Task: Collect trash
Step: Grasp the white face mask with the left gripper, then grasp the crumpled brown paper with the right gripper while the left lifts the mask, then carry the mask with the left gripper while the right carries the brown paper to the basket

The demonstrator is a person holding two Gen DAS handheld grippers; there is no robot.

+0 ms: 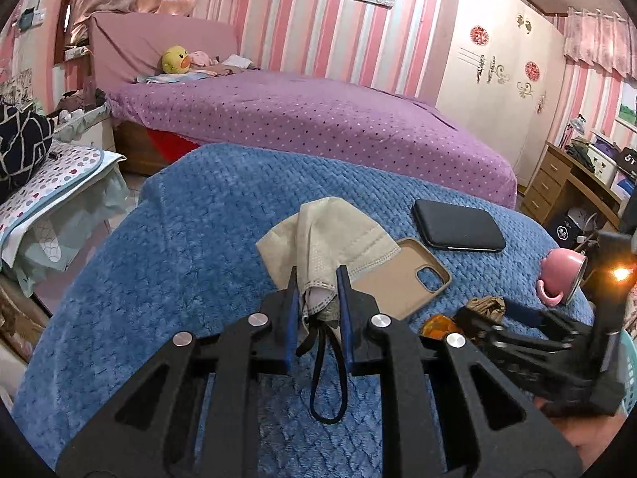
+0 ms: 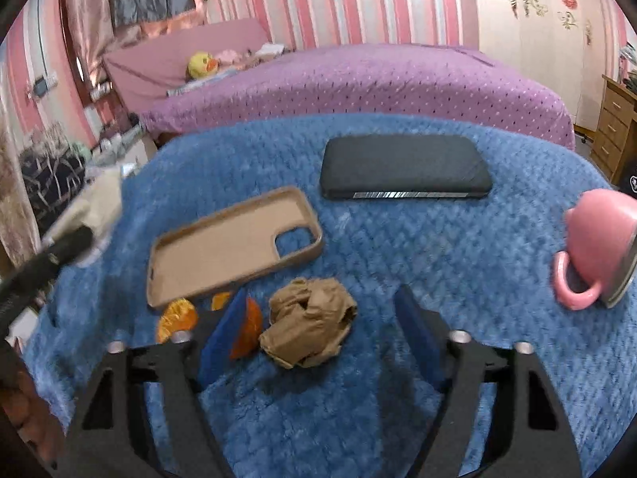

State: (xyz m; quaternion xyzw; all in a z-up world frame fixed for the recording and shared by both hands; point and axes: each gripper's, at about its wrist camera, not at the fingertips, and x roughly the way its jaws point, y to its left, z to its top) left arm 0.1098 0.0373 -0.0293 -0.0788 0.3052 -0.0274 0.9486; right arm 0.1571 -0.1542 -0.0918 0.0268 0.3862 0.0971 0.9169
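My left gripper is shut on a used beige face mask, held above the blue blanket; its black ear loops hang down between the jaws. My right gripper is open, its blue fingers either side of a crumpled brown paper ball lying on the blanket. An orange wrapper lies just left of the ball, partly behind the left finger. In the left wrist view the right gripper sits low at the right by the paper ball.
A tan phone case, a black phone and a tipped pink mug lie on the blanket. A purple bed stands behind, a wooden desk at right, cluttered furniture at left.
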